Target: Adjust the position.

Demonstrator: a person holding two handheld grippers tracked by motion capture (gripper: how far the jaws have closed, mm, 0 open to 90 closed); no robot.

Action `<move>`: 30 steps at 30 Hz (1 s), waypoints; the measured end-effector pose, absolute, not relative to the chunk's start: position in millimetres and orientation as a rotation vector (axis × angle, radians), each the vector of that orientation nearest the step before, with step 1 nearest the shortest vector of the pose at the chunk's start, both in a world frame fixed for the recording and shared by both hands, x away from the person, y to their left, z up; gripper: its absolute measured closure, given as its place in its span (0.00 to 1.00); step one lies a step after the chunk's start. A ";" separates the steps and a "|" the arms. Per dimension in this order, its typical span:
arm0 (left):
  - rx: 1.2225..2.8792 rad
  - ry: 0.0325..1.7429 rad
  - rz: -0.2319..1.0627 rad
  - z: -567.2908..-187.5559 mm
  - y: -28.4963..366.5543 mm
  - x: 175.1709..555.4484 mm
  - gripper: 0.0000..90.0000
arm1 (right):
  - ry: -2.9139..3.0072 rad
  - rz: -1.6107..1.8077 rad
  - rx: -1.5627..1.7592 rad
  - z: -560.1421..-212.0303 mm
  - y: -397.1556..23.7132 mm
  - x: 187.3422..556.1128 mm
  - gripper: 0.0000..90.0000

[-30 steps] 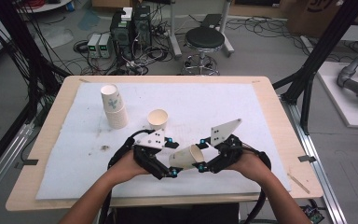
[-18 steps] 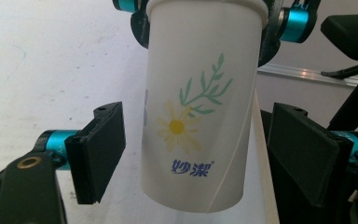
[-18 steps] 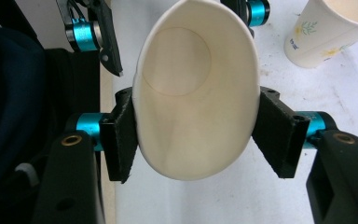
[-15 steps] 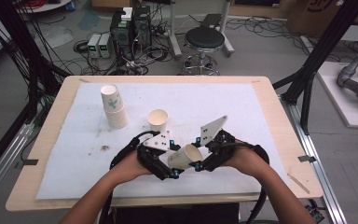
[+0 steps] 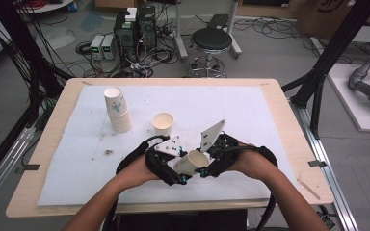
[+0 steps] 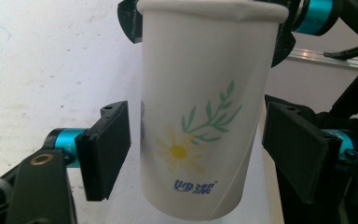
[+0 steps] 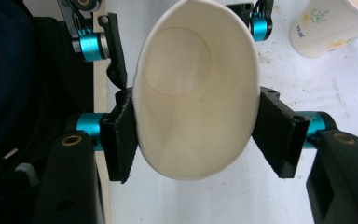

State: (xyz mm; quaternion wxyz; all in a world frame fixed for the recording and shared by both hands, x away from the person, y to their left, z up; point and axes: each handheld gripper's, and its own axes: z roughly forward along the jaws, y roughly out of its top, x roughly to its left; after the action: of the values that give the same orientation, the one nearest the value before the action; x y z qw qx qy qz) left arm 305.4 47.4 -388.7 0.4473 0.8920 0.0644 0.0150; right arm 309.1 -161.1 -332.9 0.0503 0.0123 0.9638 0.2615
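The high view looks forward and down from above the near edge of the table (image 5: pixel 289 103); each gripper view sits very close behind its own jaws; all three share the paper cup (image 5: pixel 191 162) (image 6: pixel 200 116) (image 7: pixel 193 93) near the table's near edge.

Three separate paper-cup items: one stack of paper cups (image 5: pixel 117 109), one single upright paper cup (image 5: pixel 163 123), one held daisy-print paper cup (image 5: pixel 191 162), two grippers, one white table cover (image 5: pixel 250 115), one stool (image 5: pixel 212 41)
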 end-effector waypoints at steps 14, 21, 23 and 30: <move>2.225 0.154 0.002 -391.9 41.2 307.4 0.39 | 2.961 0.721 0.024 -333.0 -154.2 306.9 0.41; 2.224 0.145 -0.013 -392.5 41.2 307.6 0.41 | 2.965 0.715 0.018 -332.7 -152.6 306.8 0.40; 2.218 0.145 -0.021 -392.8 41.5 307.3 0.40 | 2.963 0.721 0.019 -332.8 -152.2 306.4 0.37; 2.158 0.166 -0.041 -395.1 45.1 307.3 0.38 | 2.951 0.826 0.057 -332.5 -157.3 308.9 0.30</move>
State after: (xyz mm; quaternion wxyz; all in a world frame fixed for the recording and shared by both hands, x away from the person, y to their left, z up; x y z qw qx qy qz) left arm 307.3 45.1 -395.1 0.4693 0.8803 0.0677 -0.0166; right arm 308.9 -157.3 -332.5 0.0384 0.0187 0.9621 0.2692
